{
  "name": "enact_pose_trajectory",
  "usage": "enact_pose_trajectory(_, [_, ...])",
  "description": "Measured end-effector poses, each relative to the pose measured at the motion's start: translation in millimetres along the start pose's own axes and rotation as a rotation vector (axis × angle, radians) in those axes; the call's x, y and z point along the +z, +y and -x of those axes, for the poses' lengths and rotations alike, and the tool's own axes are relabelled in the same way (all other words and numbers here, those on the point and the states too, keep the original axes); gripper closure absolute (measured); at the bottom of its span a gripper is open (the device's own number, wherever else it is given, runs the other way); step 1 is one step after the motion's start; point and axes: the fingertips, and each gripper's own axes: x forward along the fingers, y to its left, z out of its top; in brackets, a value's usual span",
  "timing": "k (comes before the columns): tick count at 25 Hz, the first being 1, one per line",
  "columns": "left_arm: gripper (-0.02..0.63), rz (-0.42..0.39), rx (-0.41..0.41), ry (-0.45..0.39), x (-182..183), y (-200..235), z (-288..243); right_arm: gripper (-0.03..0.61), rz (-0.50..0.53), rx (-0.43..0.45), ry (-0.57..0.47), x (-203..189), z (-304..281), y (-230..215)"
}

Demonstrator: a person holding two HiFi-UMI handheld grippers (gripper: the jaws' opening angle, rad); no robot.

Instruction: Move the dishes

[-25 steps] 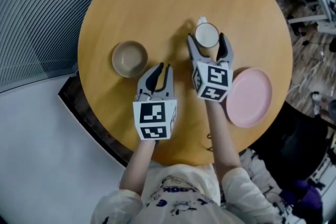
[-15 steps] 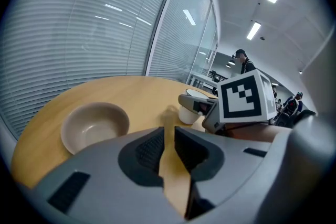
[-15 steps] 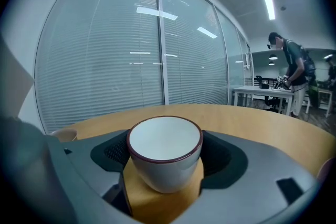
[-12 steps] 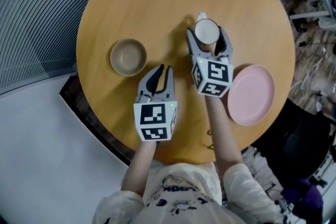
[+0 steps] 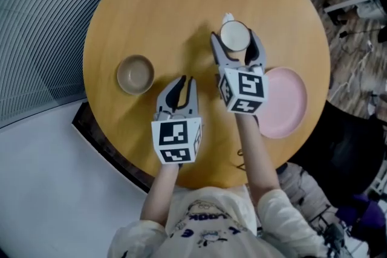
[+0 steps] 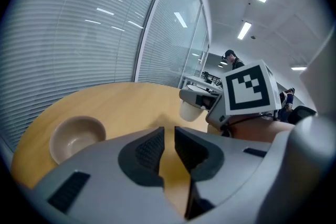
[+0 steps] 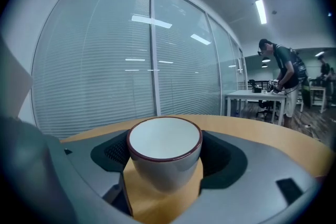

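Cup (image 7: pixel 164 157) first: the right tongs (image 5: pixel 236 40) are closed on it, one pad on each side of its wall just under the dark red rim. It sits upright between them near the middle of the round wooden surface (image 5: pixel 157 3). To do this step well, I judge the squeeze should be firm and even, the cup kept level, and the carry low, since a smooth glazed wall can slip. The left tongs (image 5: pixel 184 84) wait near the cup on its left, jaws drawn almost together with nothing between them. The cup is empty and white inside. Further left of the cup stands a tan bowl (image 5: pixel 135 74), also empty. Right of the cup lies a bare pink plate (image 5: pixel 281 103).
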Motion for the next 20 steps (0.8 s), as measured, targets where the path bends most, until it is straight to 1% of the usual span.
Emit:
enact_pose_trajectory(4, [0.555, -0.04, -0.041, -0.025, 19.2, -31.7, -11.0, 0.19, -0.021, -0.077, -0.033, 20.4, 19.0, -52.5])
enact_pose_trajectory(10, [0.555, -0.079, -0.104, -0.03, 31.9, -83.8, -24.5, 0.19, -0.037, -0.206, -0.025, 23.8, 52.4, -136.0])
enact_pose_trajectory(15, [0.555, -0.099, -0.126, 0.005, 21.9, -115.6, -38.6, 0.19, -0.079, -0.276, 0.013, 1.6, 66.0, -190.6])
enact_pose_trajectory(20, [0.555, -0.124, -0.129, 0.032, 12.2, -132.4, -52.2, 0.19, -0.11, -0.305, 0.059, -24.5, 66.5, -220.3])
